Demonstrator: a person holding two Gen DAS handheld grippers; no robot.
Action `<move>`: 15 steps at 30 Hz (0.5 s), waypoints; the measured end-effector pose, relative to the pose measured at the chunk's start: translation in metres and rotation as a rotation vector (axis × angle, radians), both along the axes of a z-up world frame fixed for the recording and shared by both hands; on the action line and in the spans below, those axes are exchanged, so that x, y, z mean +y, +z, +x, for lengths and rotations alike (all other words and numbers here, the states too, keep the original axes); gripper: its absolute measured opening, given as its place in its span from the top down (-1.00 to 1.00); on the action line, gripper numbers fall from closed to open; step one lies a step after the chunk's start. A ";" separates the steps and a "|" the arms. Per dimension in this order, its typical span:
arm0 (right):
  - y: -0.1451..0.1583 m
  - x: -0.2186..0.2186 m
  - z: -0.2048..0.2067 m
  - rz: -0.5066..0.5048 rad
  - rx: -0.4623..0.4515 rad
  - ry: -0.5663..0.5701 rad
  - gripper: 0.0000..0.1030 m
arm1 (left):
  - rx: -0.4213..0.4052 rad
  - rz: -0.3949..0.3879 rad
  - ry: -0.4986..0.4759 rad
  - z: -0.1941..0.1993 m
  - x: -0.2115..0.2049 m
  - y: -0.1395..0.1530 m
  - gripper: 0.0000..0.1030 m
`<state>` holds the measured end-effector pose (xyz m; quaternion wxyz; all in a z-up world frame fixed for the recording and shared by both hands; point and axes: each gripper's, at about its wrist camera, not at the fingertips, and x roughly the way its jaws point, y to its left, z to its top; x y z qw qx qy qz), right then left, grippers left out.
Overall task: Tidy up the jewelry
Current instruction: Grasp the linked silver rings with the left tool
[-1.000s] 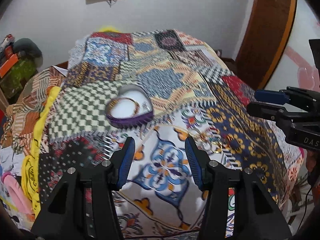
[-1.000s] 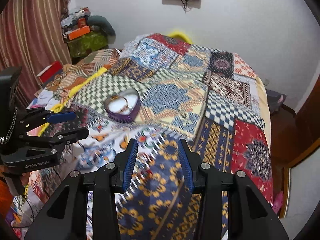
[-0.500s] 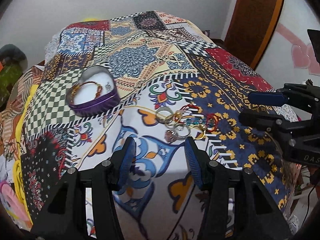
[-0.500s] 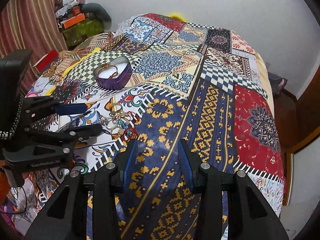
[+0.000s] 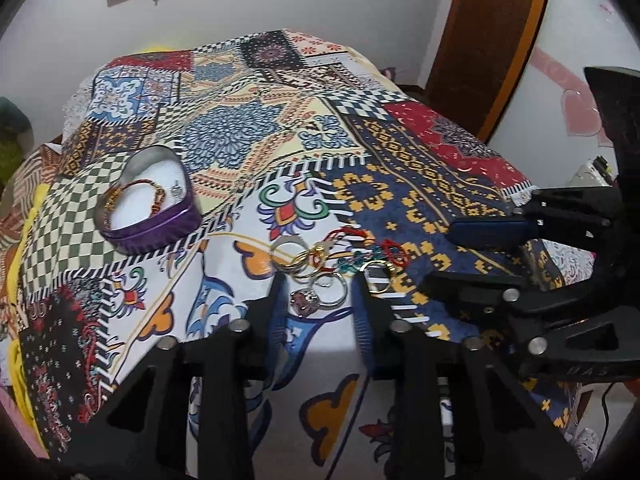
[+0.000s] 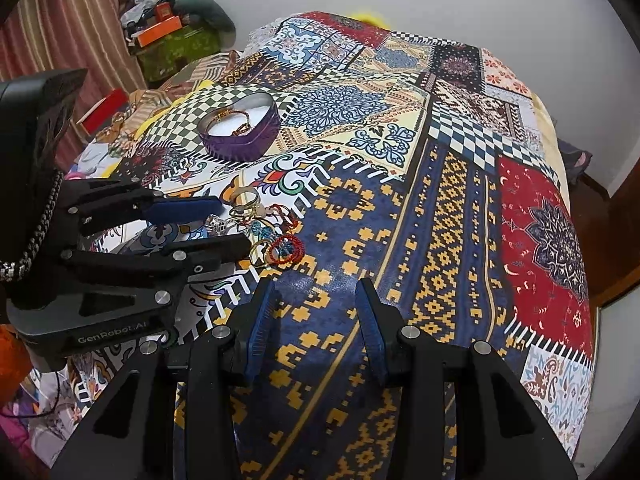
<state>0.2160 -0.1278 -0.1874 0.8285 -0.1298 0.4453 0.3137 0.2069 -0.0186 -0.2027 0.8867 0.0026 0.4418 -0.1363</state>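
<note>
A pile of loose jewelry, with rings, bangles and red and teal beaded pieces, lies on the patterned bedspread; it also shows in the right wrist view. A purple heart-shaped box with a white lining holds a gold bracelet and stands to the left beyond the pile; it shows in the right wrist view too. My left gripper is open, its fingertips just short of the pile. My right gripper is open and empty over the blue and yellow patch, right of the pile.
The bedspread covers a bed that drops off at the right and near edges. A wooden door frame stands to the right. Boxes and clutter sit by a striped curtain at the far left.
Both grippers have dropped and moved forward toward the jewelry pile. The pile came into view and now lies just ahead of my left fingertips. Both stayed open.
</note>
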 end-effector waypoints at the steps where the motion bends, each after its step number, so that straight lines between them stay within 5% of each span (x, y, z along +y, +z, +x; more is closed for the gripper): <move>1: 0.000 0.001 0.000 -0.001 -0.002 0.005 0.26 | -0.006 0.005 -0.001 0.000 -0.001 0.000 0.45; 15: 0.011 0.012 0.007 0.019 -0.034 0.015 0.26 | -0.026 -0.015 0.055 -0.019 0.016 0.007 0.46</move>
